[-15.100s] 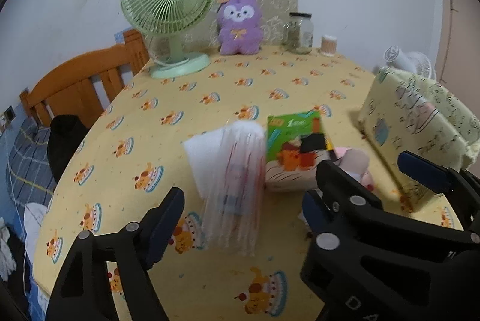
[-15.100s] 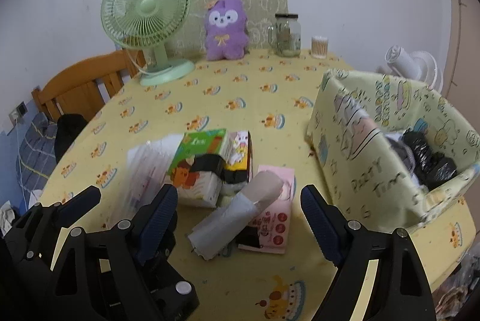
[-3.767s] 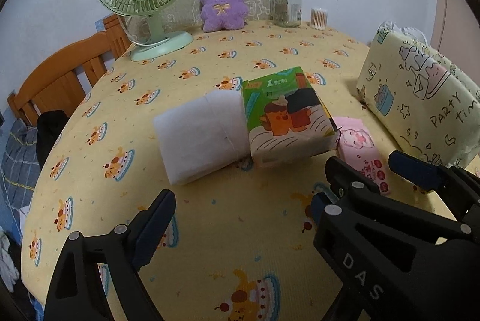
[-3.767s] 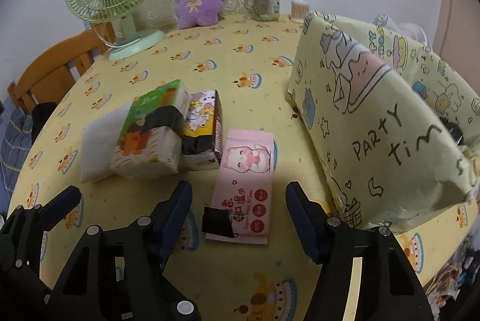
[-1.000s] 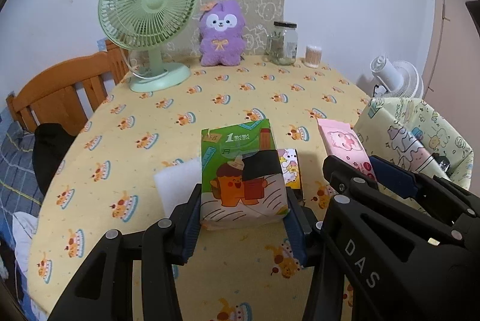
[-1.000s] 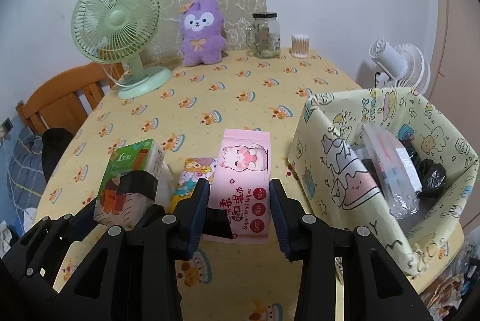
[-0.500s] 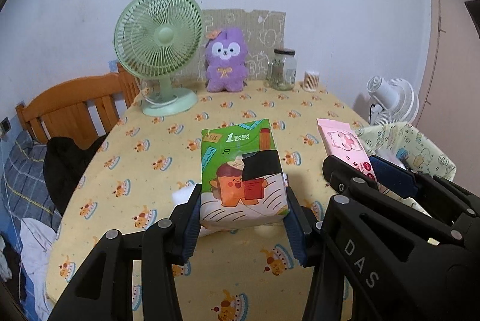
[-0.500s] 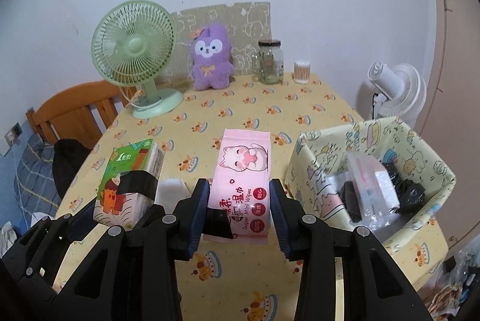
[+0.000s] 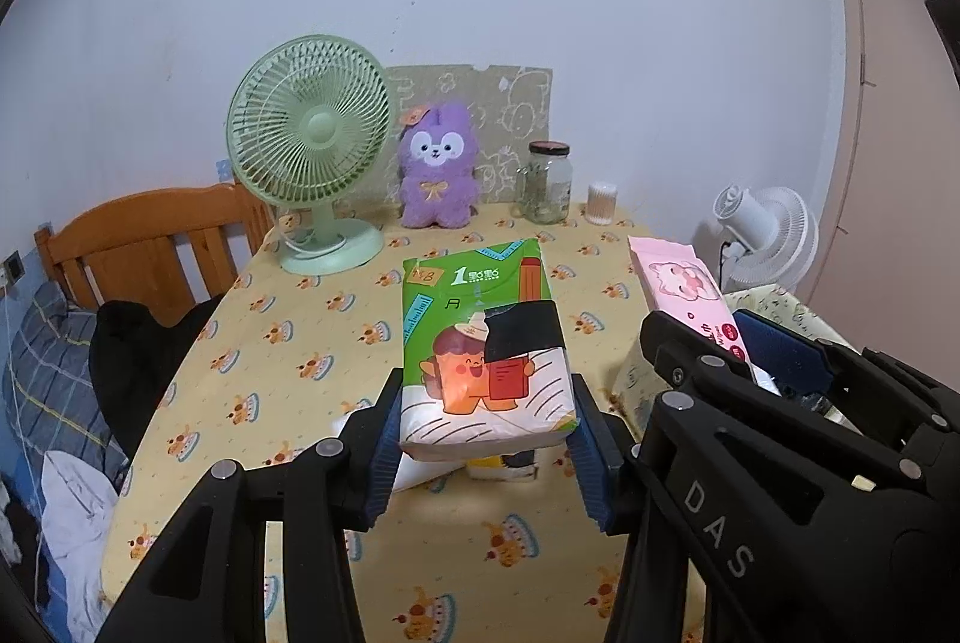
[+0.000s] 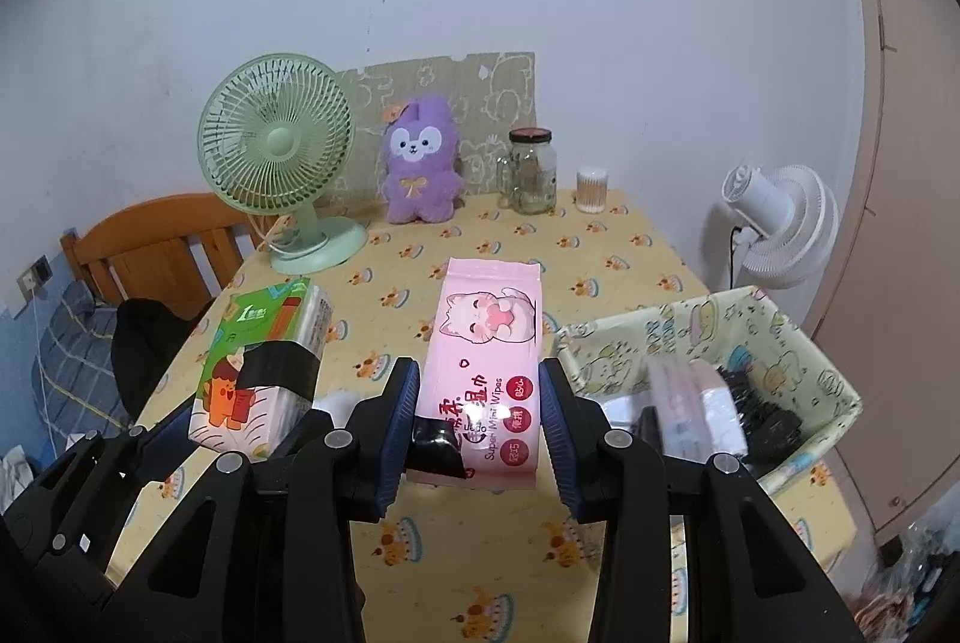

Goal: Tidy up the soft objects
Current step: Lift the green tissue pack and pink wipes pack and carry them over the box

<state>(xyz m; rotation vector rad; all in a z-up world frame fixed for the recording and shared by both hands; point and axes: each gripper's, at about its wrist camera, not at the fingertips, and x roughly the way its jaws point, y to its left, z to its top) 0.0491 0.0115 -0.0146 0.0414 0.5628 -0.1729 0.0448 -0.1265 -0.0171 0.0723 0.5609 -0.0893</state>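
Both grippers' fingers were clamped on soft packs held up in the air above the table. On the left gripper (image 9: 486,439) the blue pads (image 9: 384,439) pressed the two long sides of the green tissue pack (image 9: 483,343); on the right gripper (image 10: 477,427) the fingers (image 10: 396,427) pinched the near end of the pink wipes pack (image 10: 486,361), whose cat print pointed away from the camera.

Below them, the table (image 9: 288,343), covered in a yellow cloth printed with cakes, ran back to the wall. At its near right edge stood the yellow fabric basket (image 10: 798,343), open at the top, with a clear wrapped pack (image 10: 696,403) and some dark items (image 10: 762,415) inside. A green fan (image 10: 276,150) stood at the far left corner, the purple plush (image 10: 420,163) beside it against the far edge, then a glass jar (image 10: 531,169) and a small cotton-swab tub (image 10: 591,190) toward the far right corner.

On the cloth under the green pack lay a white pad (image 9: 420,469) and what seemed to be a small yellow pack (image 9: 501,466), mostly hidden.

Off the table, a wooden chair (image 9: 150,247) stood at the left edge and a white fan (image 10: 780,223) past the right edge.
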